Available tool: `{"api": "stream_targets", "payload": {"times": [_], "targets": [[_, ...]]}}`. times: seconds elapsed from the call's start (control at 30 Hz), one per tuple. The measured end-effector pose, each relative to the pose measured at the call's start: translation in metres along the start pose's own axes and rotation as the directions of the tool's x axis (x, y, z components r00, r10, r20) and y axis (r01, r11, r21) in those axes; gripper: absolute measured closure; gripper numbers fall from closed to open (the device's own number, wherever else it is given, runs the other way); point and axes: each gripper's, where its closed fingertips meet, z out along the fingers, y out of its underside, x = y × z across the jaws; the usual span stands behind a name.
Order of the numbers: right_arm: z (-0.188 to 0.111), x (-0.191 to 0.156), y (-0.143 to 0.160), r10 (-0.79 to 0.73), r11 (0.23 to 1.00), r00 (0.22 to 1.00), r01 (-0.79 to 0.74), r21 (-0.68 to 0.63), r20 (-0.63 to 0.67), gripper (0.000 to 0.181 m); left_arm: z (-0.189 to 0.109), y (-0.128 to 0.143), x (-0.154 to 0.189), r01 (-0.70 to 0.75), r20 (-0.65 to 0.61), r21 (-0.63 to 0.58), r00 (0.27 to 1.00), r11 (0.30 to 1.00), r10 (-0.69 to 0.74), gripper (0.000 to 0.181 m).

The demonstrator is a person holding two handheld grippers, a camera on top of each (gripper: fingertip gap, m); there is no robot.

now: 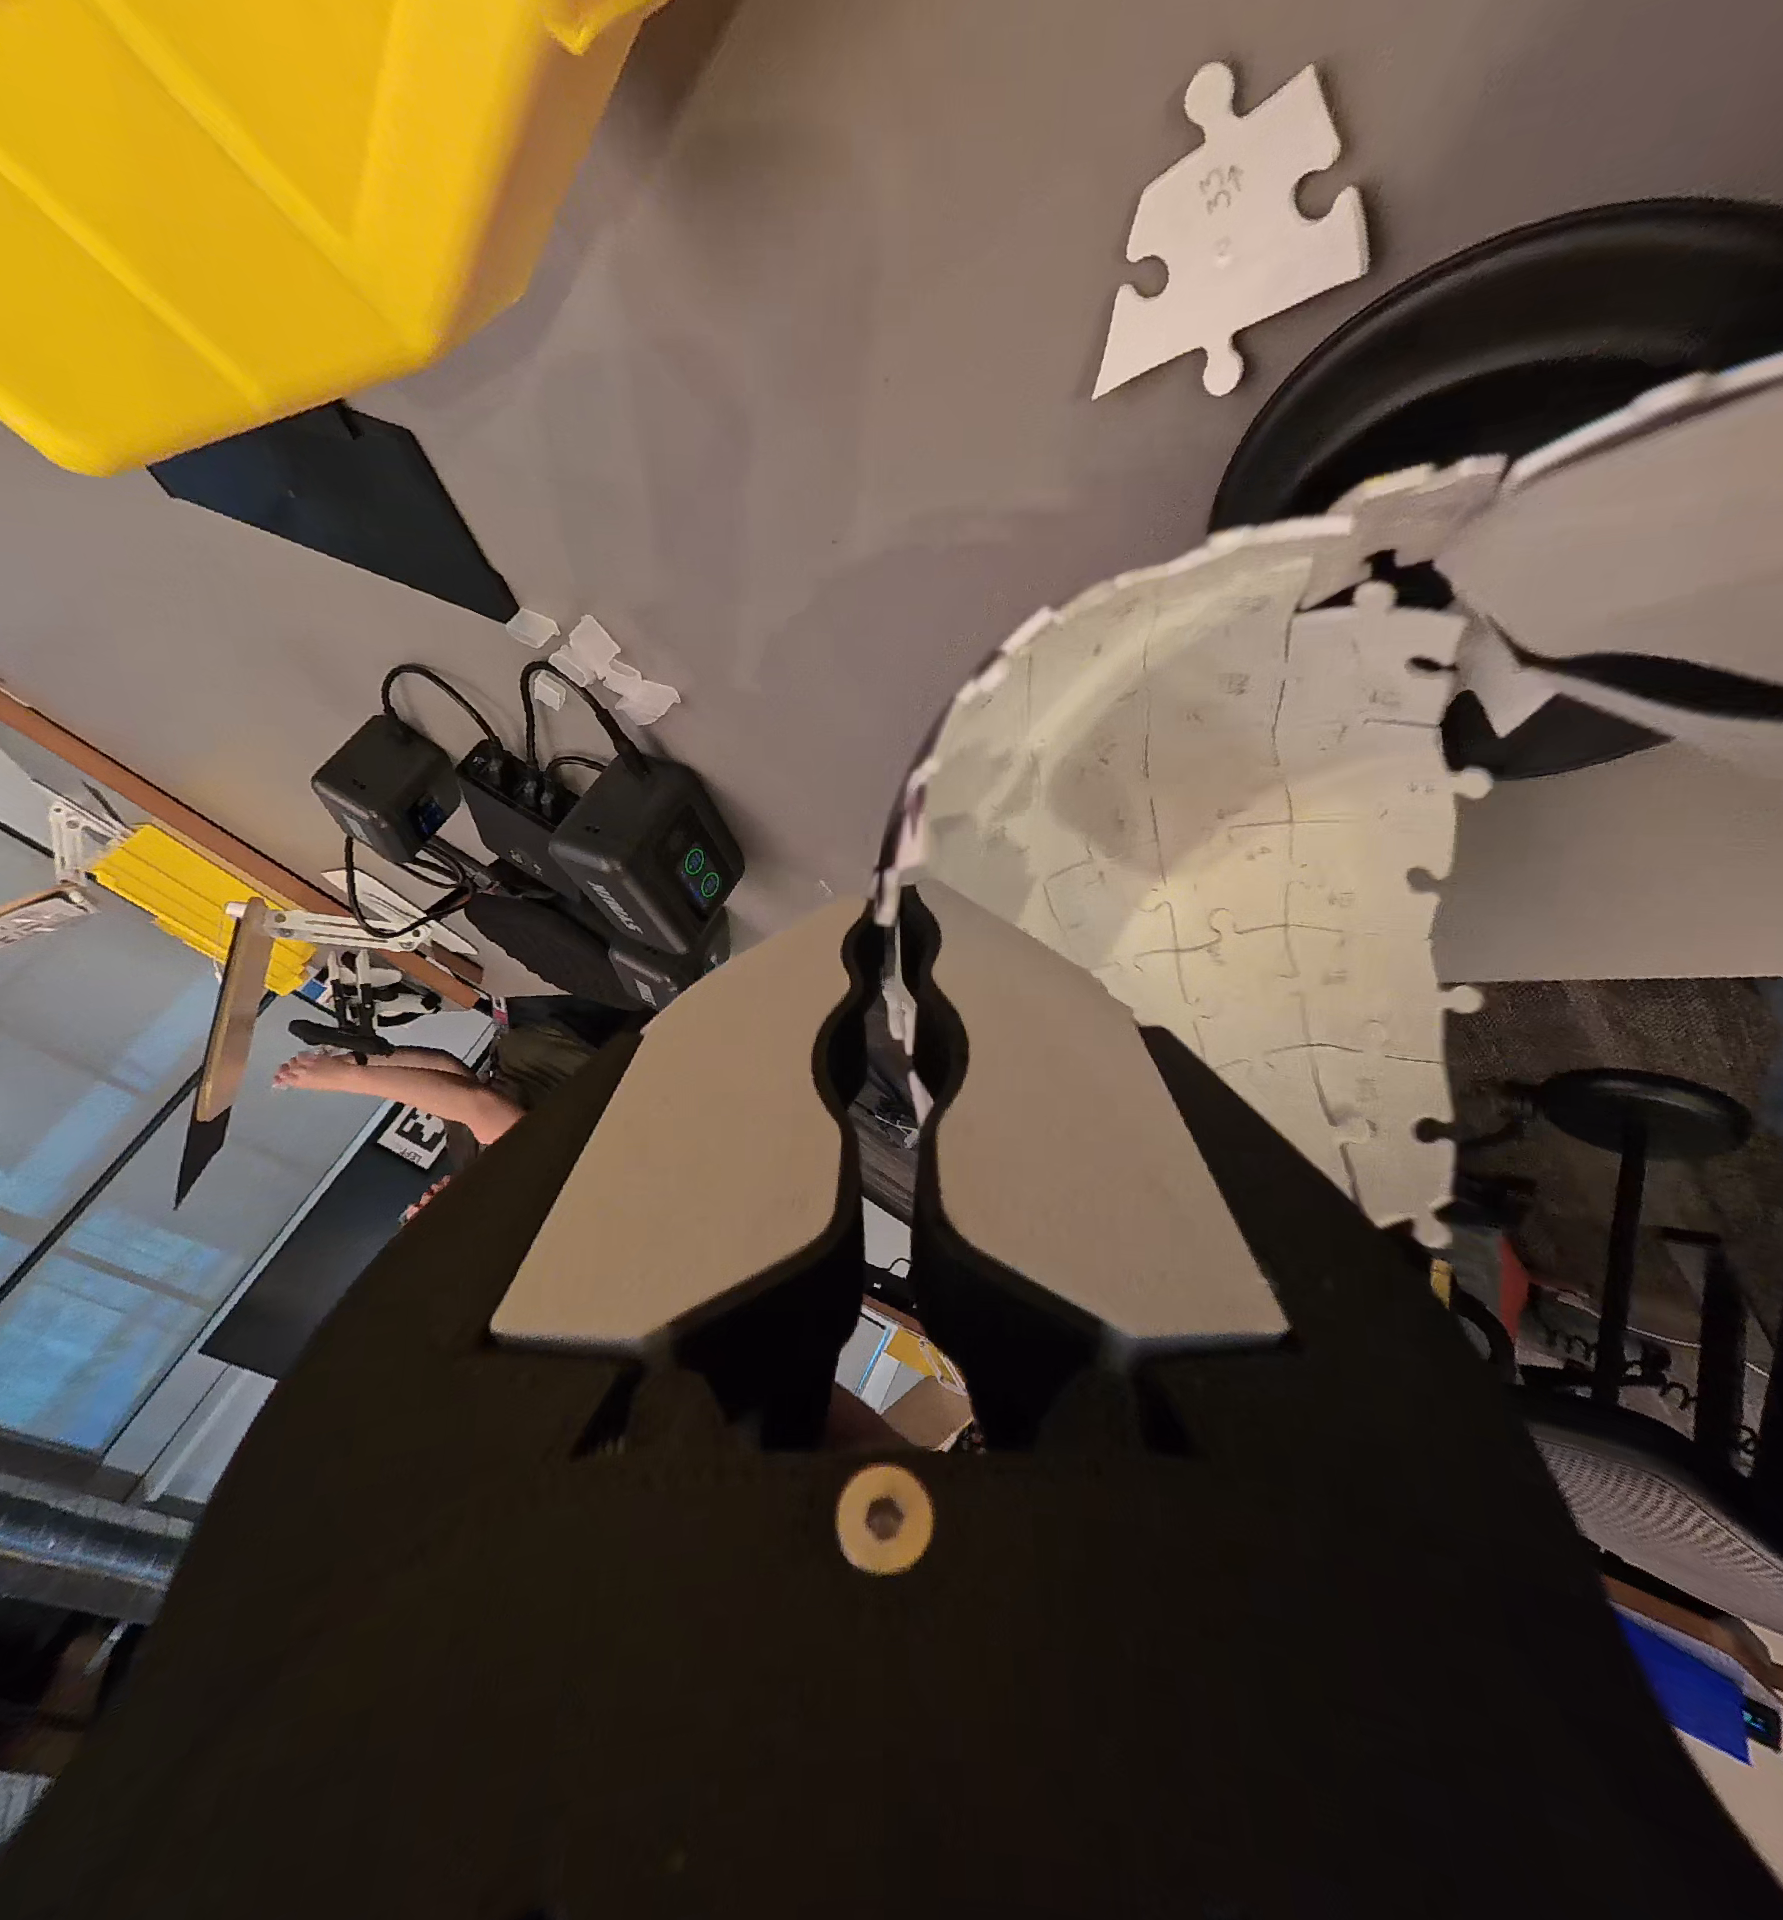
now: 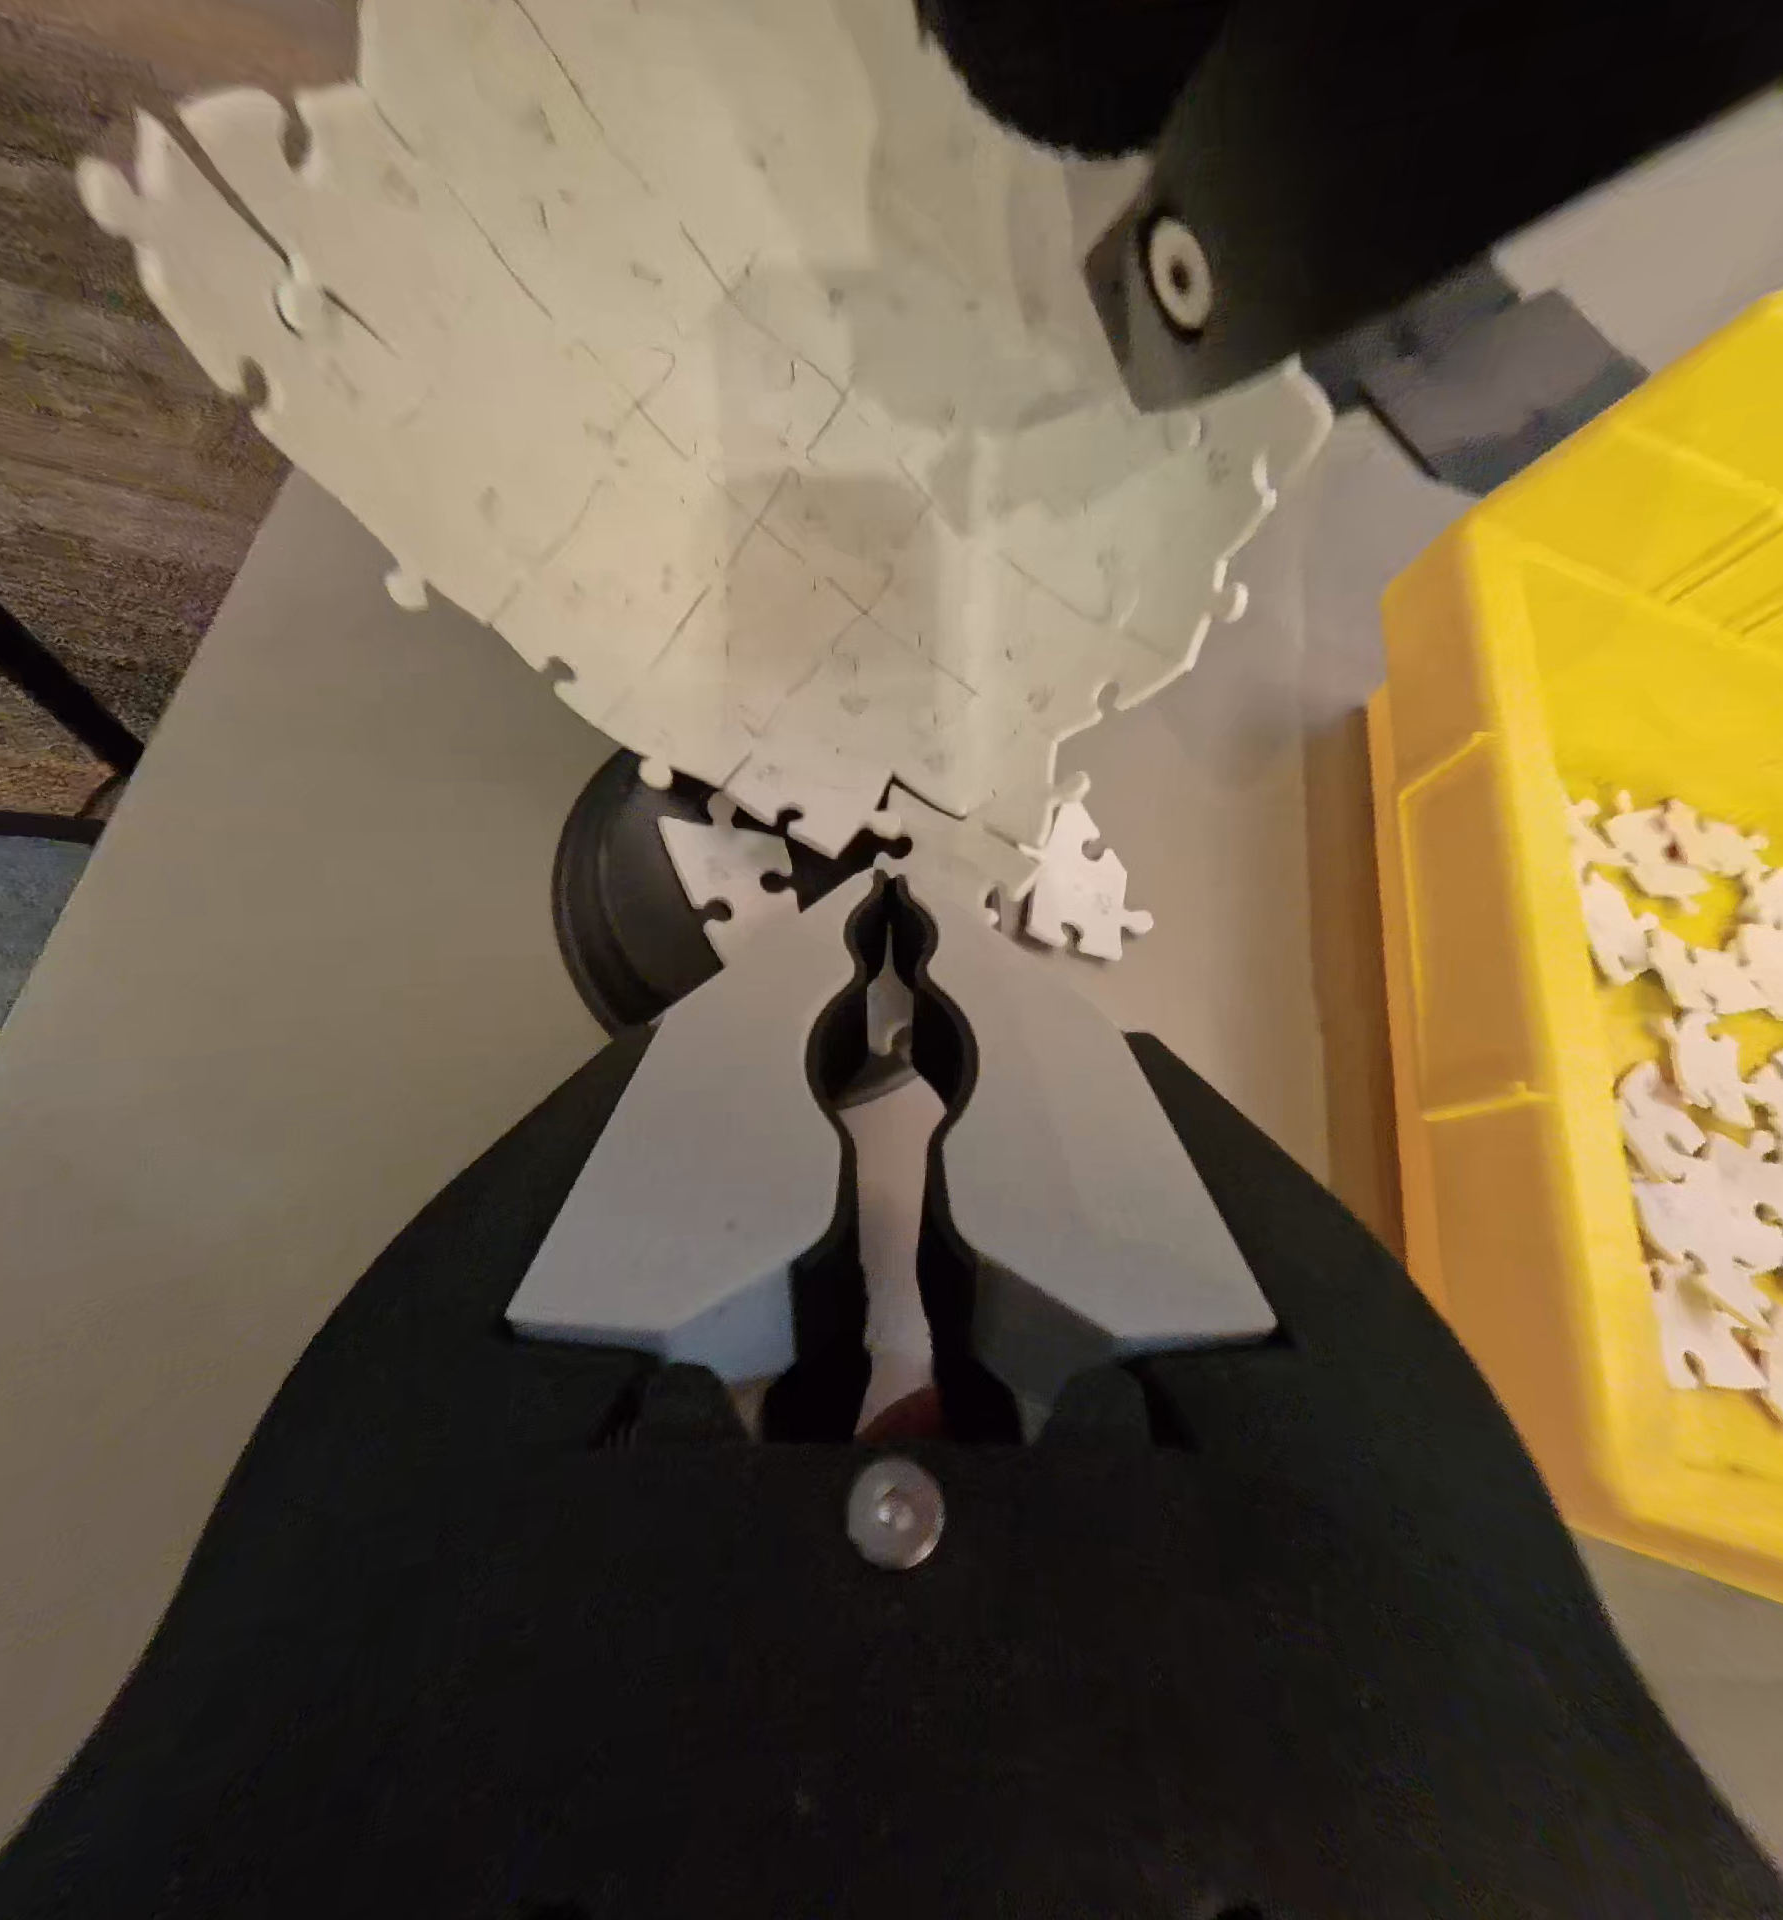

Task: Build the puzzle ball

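The half-built puzzle ball (image 1: 1230,852) is a curved white shell of joined pieces, held in the air with its inside facing me. My left gripper (image 1: 892,914) is shut on the shell's rim, which runs edge-on between its fingers. In the right wrist view the shell (image 2: 710,468) fills the top, with the left gripper (image 2: 1230,260) clamped on at upper right. My right gripper (image 2: 885,904) is shut on a thin white puzzle piece (image 2: 882,997), seen edge-on, its tips at a notch in the shell's lower edge. The right gripper's fingers (image 1: 1645,582) show at the shell's far rim.
A loose white piece (image 1: 1235,229) lies on the grey table (image 1: 866,312), also in the right wrist view (image 2: 1074,883). A black round stand (image 2: 617,904) sits under the shell. A yellow bin (image 2: 1489,727) of several pieces is at right. Black electronics with cables (image 1: 575,831) sit by the table edge. The gap from one gripper's tips to the other's is roughly 10 cm.
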Motion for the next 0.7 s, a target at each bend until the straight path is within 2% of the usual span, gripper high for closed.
{"api": "stream_targets", "payload": {"times": [0.13, 0.33, 0.7], "targets": [[-0.007, 0.0, -0.009, 0.051, 0.997, 0.997, -0.055, 0.062, 0.067, 0.181, 0.0, 0.0, 0.0, -0.019, 0.027, -0.024, 0.999, 1.0, 0.019, 0.178], [-0.023, 0.012, -0.009, 0.096, 0.992, 0.992, -0.103, 0.074, 0.087, 0.181, 0.001, 0.0, -0.001, -0.02, 0.025, -0.036, 0.999, 0.999, 0.021, 0.178], [0.0, -0.005, -0.016, -0.037, 0.998, 0.998, 0.034, 0.057, 0.058, 0.181, -0.003, -0.007, 0.0, -0.032, 0.052, -0.055, 0.998, 0.998, 0.035, 0.178]]}}
